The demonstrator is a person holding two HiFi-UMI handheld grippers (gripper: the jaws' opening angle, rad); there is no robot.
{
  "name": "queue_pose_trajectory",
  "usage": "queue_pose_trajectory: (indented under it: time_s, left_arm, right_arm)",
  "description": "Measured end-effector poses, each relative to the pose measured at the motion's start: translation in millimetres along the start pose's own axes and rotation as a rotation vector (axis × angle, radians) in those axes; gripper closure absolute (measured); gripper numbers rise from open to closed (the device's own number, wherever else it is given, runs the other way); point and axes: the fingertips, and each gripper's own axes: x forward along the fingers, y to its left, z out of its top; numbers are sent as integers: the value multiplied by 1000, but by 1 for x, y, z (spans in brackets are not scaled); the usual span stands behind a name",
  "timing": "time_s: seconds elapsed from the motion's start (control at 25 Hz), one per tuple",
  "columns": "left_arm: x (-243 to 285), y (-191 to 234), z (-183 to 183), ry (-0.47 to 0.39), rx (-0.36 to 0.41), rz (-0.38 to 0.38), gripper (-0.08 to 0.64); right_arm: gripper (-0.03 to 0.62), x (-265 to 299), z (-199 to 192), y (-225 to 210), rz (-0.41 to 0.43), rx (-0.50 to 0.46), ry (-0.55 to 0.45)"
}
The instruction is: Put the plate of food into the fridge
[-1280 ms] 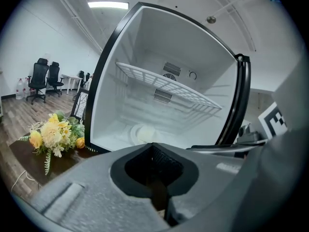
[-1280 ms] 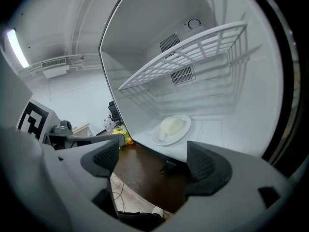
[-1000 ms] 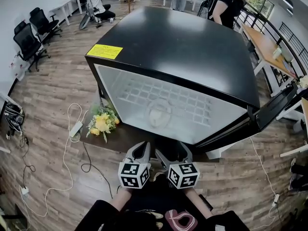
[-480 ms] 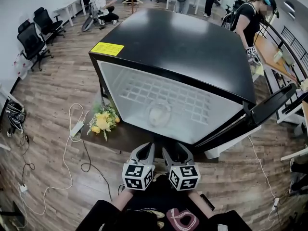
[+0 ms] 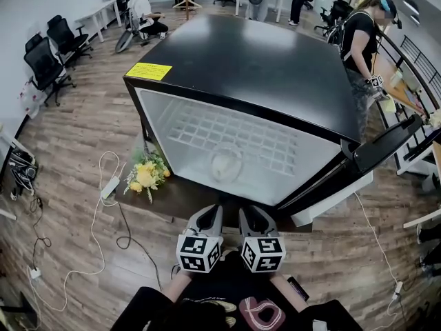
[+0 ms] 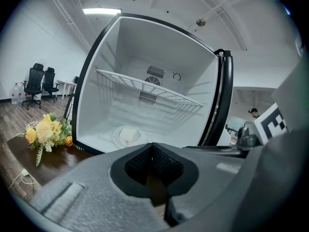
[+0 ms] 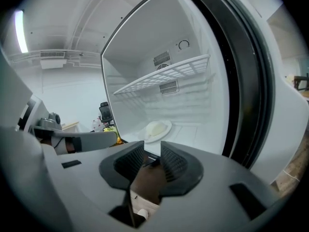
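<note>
The white plate of food (image 5: 226, 163) lies on the floor of the open black fridge (image 5: 255, 61), under its wire shelf (image 5: 234, 136). It also shows as the plate (image 6: 126, 135) in the left gripper view and the plate (image 7: 157, 128) in the right gripper view. Both grippers hang side by side close to my body, well short of the fridge opening. My left gripper (image 5: 209, 217) (image 6: 152, 153) is shut, with nothing in it. My right gripper (image 5: 249, 216) (image 7: 150, 161) is closing; a narrow gap still shows between its pads, and nothing is in it.
The fridge door (image 5: 386, 147) stands swung open at the right. A bunch of yellow flowers (image 5: 146, 174) lies on the dark low board (image 5: 179, 198) left of the opening. White cables (image 5: 103, 185) trail over the wooden floor. A person (image 5: 362, 40) stands behind the fridge at the right.
My right gripper's jaws have drawn closer together. Both grippers have shifted slightly nearer the fridge. The person behind the fridge has walked to the right.
</note>
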Motion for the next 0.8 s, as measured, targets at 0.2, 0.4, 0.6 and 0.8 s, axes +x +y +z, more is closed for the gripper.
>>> queue_pose_trajectory:
  time_s: [0.2, 0.4, 0.6, 0.8]
  left_arm:
    - [-2, -4, -1, -5, 11, -20, 552]
    - [-3, -8, -4, -5, 14, -28, 552]
    - [-4, -9, -5, -6, 18, -29, 552]
    - [-5, -4, -6, -3, 12, -8, 552]
  right_arm:
    - [540, -1, 0, -4, -31, 3, -7]
    - [576, -3, 0, -4, -45, -13, -15]
    - [583, -3, 2, 2, -2, -19, -26]
    - [584, -4, 3, 10, 30, -46, -34]
